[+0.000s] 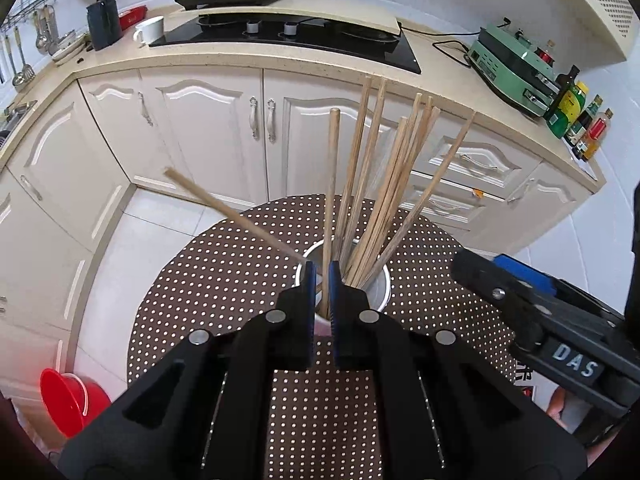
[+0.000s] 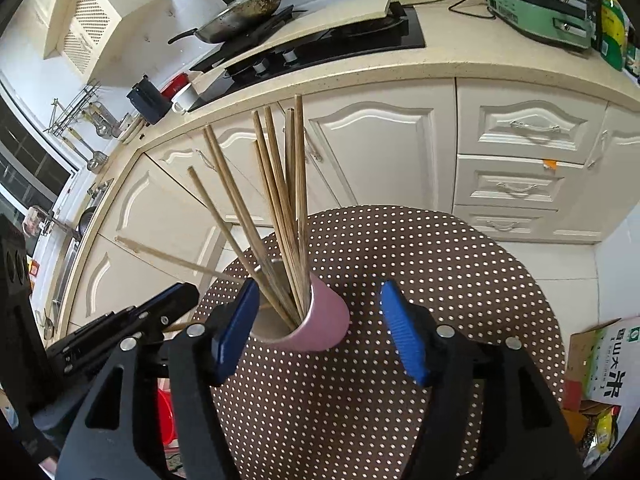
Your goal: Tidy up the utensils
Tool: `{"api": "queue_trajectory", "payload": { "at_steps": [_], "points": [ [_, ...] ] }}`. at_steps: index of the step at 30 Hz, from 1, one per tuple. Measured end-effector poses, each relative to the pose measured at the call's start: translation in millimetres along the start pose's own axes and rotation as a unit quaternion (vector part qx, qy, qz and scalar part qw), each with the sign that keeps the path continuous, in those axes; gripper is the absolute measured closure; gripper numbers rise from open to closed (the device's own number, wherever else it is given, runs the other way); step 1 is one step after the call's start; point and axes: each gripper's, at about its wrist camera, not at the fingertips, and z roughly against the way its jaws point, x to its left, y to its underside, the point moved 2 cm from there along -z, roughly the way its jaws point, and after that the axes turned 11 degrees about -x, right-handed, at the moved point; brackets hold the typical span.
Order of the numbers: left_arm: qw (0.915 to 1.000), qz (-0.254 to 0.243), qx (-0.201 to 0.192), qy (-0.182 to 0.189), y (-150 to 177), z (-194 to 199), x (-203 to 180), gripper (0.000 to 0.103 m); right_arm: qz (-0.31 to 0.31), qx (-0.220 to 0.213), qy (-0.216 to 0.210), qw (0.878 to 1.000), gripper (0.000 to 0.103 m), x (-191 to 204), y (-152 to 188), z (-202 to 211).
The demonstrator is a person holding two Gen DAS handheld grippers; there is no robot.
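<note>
A pink cup (image 2: 324, 330) stands on the round table with the brown dotted cloth (image 2: 440, 280) and holds several wooden chopsticks (image 2: 280, 208), fanned out upward. One chopstick (image 1: 228, 210) leans far out to the left over the rim. My left gripper (image 1: 322, 268) is shut on a single chopstick (image 1: 331, 184), which stands nearly upright with its lower end at the cup (image 1: 379, 292). My right gripper (image 2: 319, 286) is open, its blue pads (image 2: 404, 336) apart on either side of the cup and touching nothing. In the left wrist view the right gripper (image 1: 488, 264) sits right of the cup.
Cream cabinets and a countertop curve behind the table, with a black stove (image 1: 288, 36), a wok (image 2: 240, 16), a white mug (image 1: 150, 30) and a green appliance (image 1: 512, 68). A red basin (image 1: 68, 404) sits on the floor at left, cardboard boxes (image 2: 600, 360) at right.
</note>
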Motion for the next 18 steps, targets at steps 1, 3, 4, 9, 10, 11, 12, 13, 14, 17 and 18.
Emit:
{"api": "queue_trajectory", "payload": {
  "at_steps": [1,3,4,9,10,11,12,13,14,17,18],
  "points": [
    [1.0000,0.000,-0.001,-0.003,1.4,3.6,0.1,0.096,0.003,-0.004,0.000,1.000,0.038,0.3,1.1,5.7],
    [1.0000,0.000,-0.003,-0.006,4.1,10.1,0.2,0.096,0.010,-0.008,0.001,1.000,0.035,1.5,2.7,13.8],
    [1.0000,0.001,-0.004,-0.007,4.9,13.0,0.5,0.096,0.013,-0.011,0.001,1.000,0.034,2.6,3.5,18.2],
    [0.9998,-0.002,-0.014,-0.017,14.1,37.6,-2.7,0.096,0.031,-0.028,0.000,0.999,0.028,9.5,9.6,44.8],
    [0.9997,-0.001,-0.016,-0.018,16.7,43.6,-3.2,0.096,0.034,-0.031,0.000,0.999,0.026,10.6,11.2,49.8],
    [0.9997,0.000,-0.017,-0.018,19.0,47.9,-3.5,0.096,0.037,-0.036,0.001,0.999,0.023,12.5,12.7,56.1],
    [0.9997,0.000,-0.017,-0.019,22.0,53.9,-4.5,0.096,0.041,-0.040,0.000,0.998,0.022,14.0,14.5,61.5],
    [0.9996,-0.001,-0.019,-0.021,25.0,60.1,-5.6,0.092,0.044,-0.044,0.000,0.998,0.022,15.4,16.3,66.5],
    [0.9995,-0.001,-0.021,-0.022,27.3,65.1,-5.8,0.081,0.049,-0.047,-0.002,0.998,0.021,17.6,18.4,72.8],
    [0.9987,0.004,-0.046,-0.023,34.6,87.4,-7.2,0.051,0.059,-0.057,-0.005,0.997,0.019,22.4,24.2,90.2],
    [0.9983,0.004,-0.052,-0.025,37.2,94.6,-7.6,0.051,0.062,-0.061,-0.007,0.996,0.019,22.7,26.2,95.5]
  ]
}}
